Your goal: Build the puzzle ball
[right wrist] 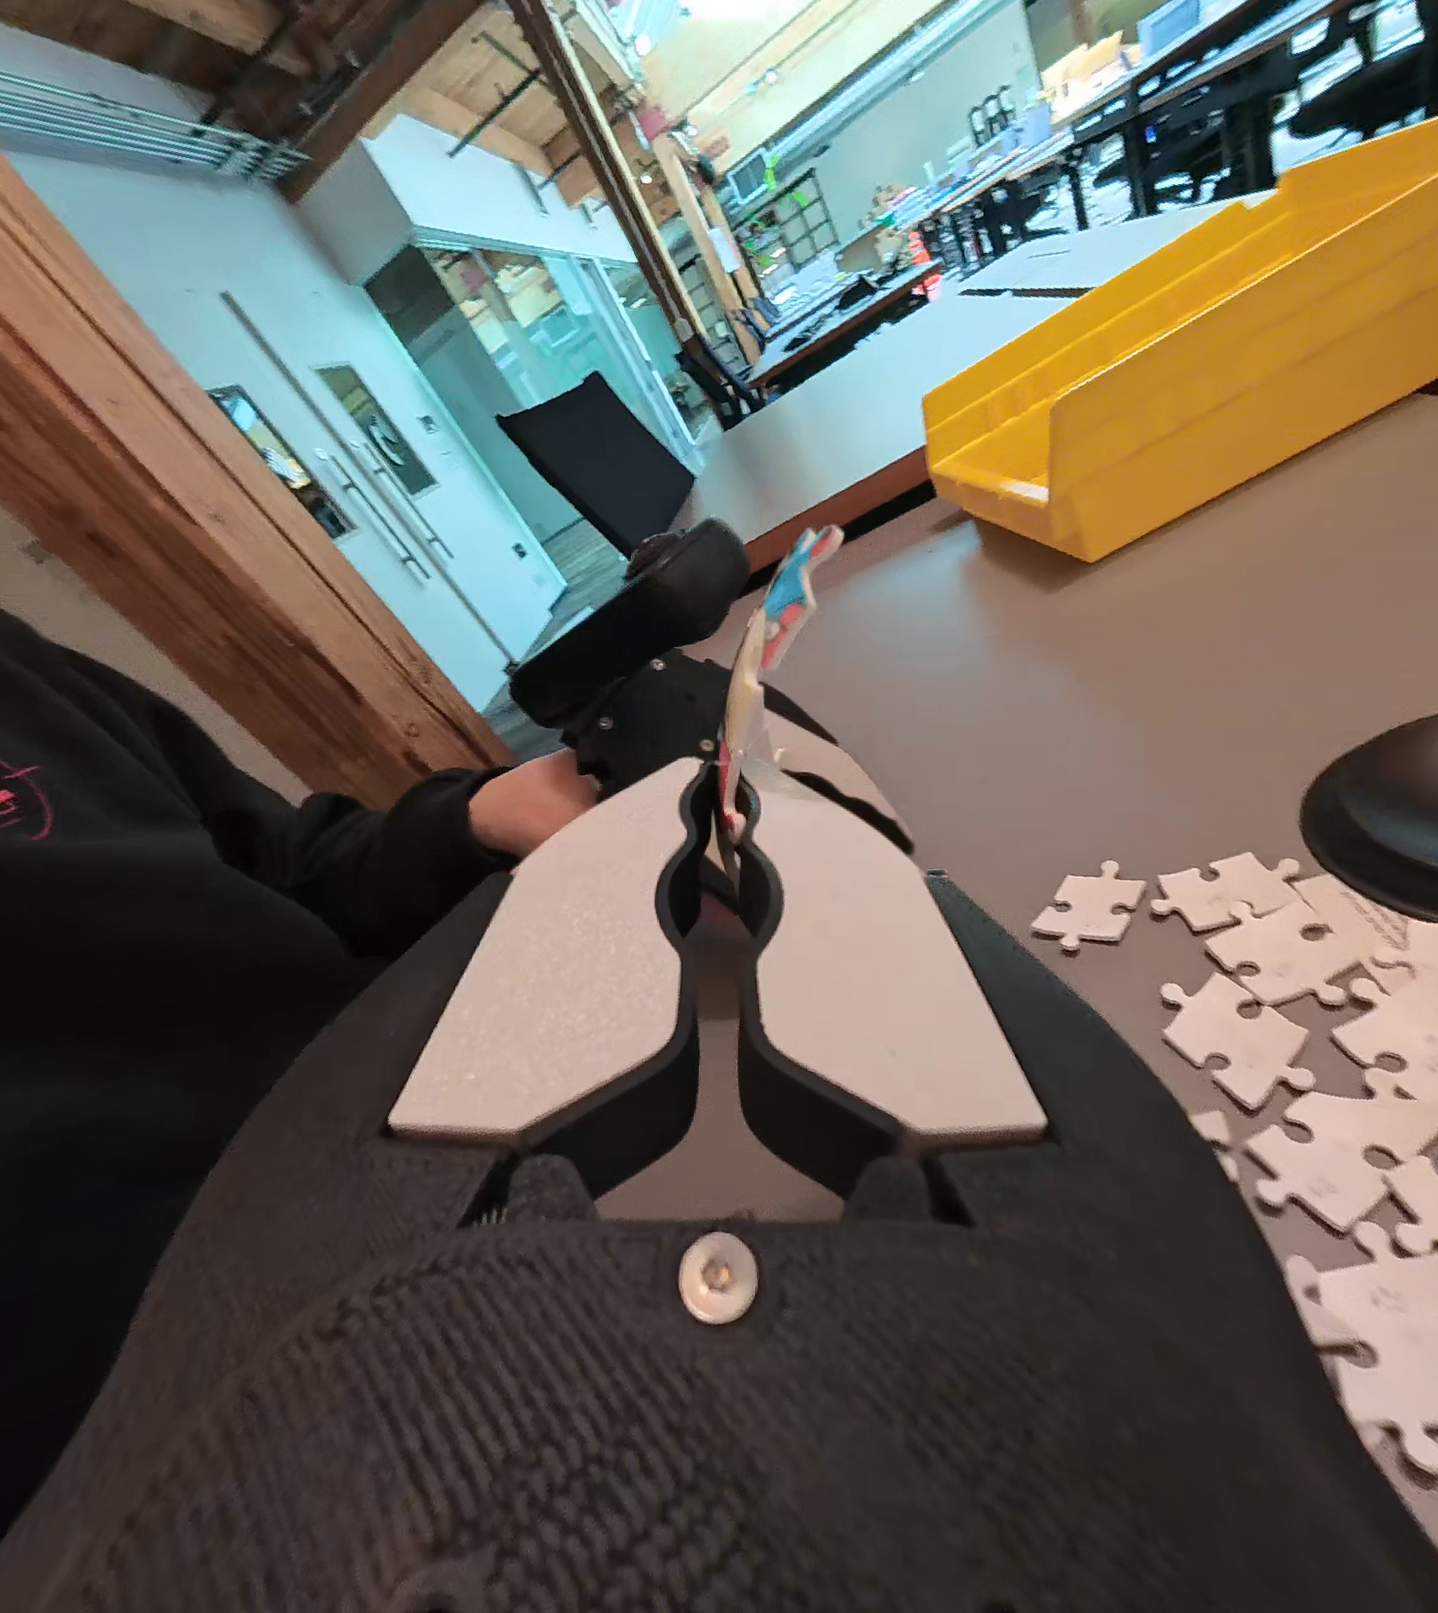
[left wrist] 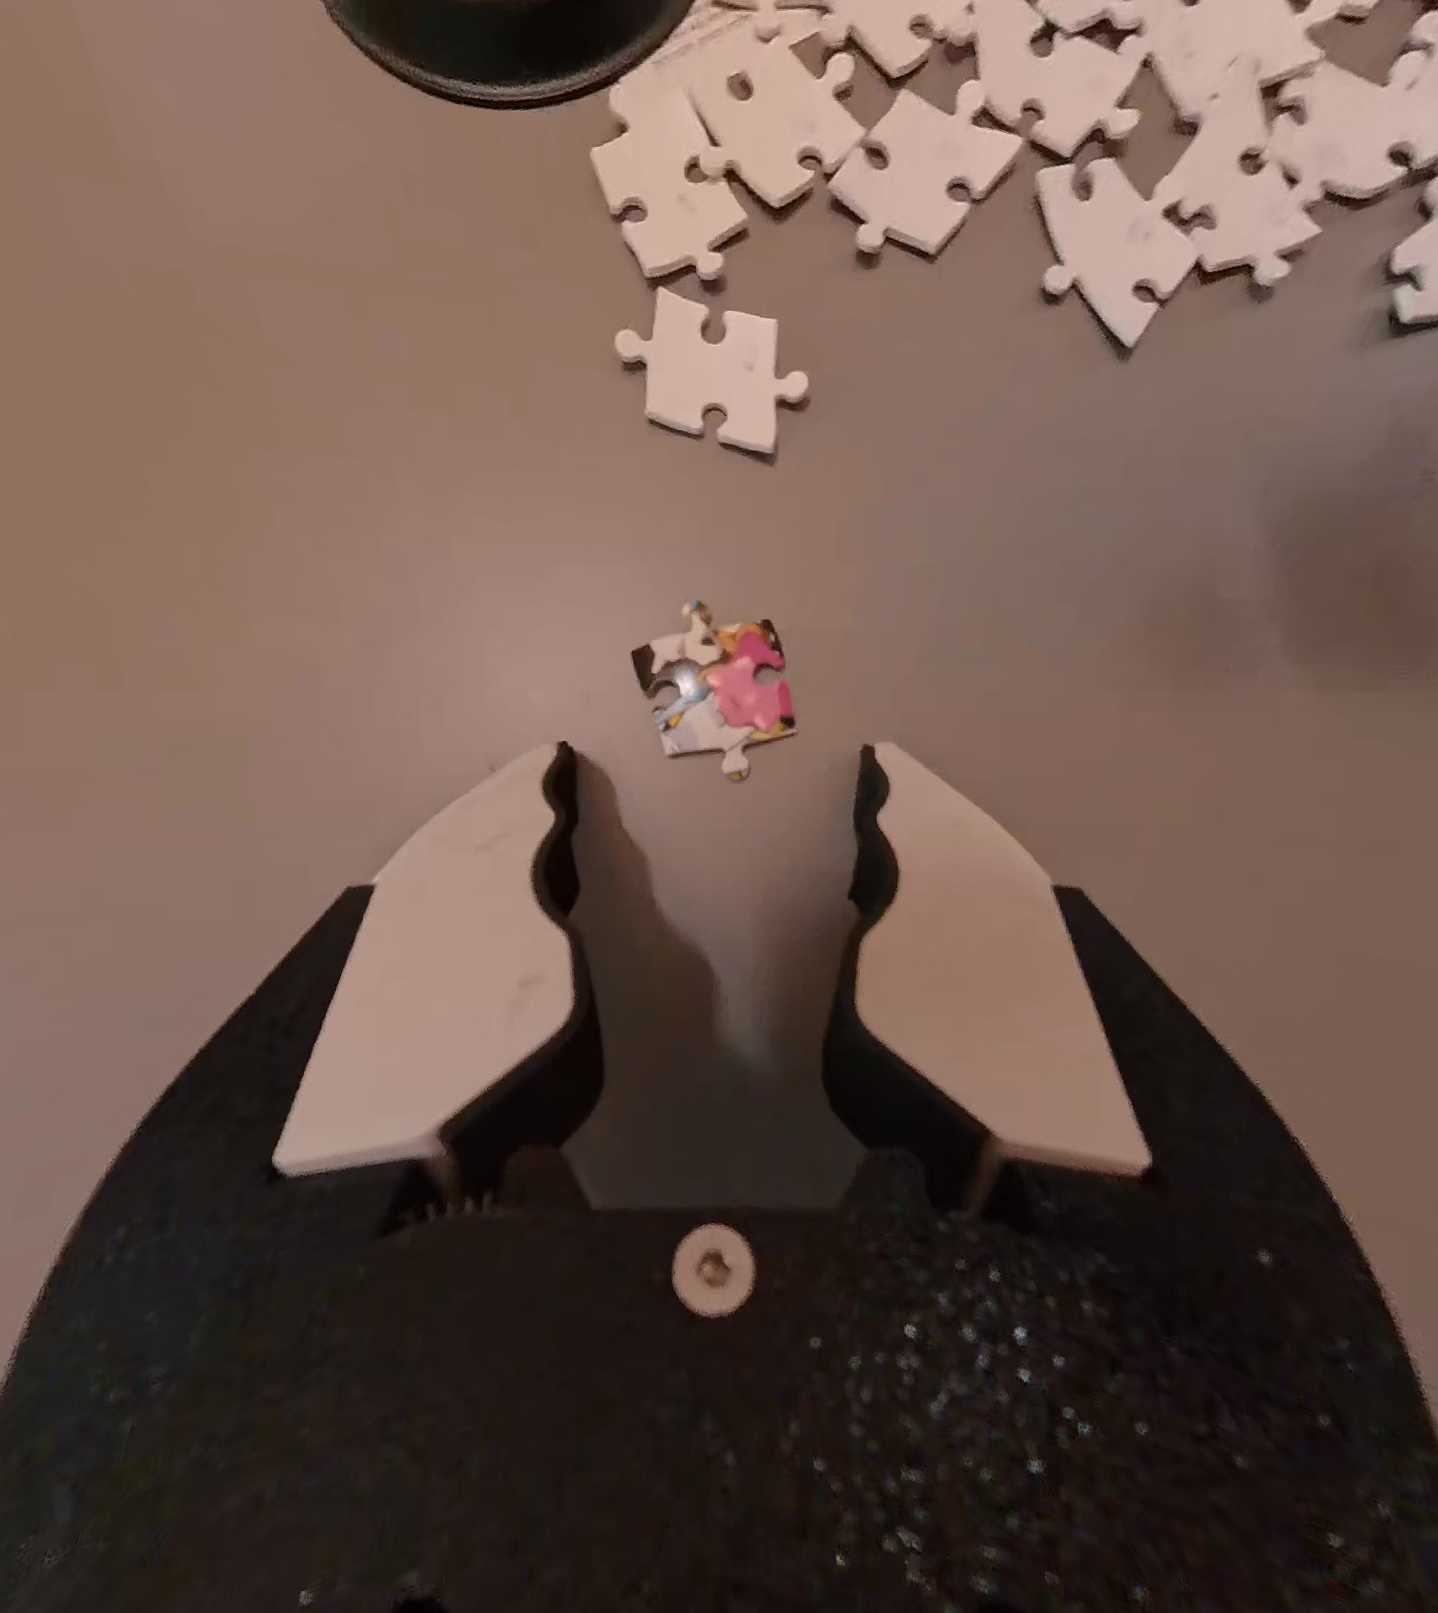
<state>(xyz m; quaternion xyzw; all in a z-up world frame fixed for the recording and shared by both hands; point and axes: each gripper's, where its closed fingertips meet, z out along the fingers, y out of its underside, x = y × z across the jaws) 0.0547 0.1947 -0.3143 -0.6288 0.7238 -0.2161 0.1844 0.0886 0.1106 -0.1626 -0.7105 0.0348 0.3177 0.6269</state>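
Observation:
A small joined bit of colourful puzzle pieces (left wrist: 714,686) lies picture side up on the grey table, just ahead of my left gripper (left wrist: 715,758), which is open and empty above the table. A pile of white, face-down puzzle pieces (left wrist: 1047,148) lies beyond it to the right, with one loose piece (left wrist: 715,371) nearer. My right gripper (right wrist: 731,790) is shut on a thin strip of joined colourful pieces (right wrist: 772,646) that stands edge-on and reaches upward. The left gripper (right wrist: 654,646) shows behind that strip in the right wrist view.
A black round stand (left wrist: 506,44) sits at the far edge; it also shows in the right wrist view (right wrist: 1431,816). A yellow bin (right wrist: 1222,349) lies farther along the table. White pieces (right wrist: 1353,1091) spread to the right. A person's dark sleeve (right wrist: 174,873) is at left. About 15 cm separates my left fingertips from my right.

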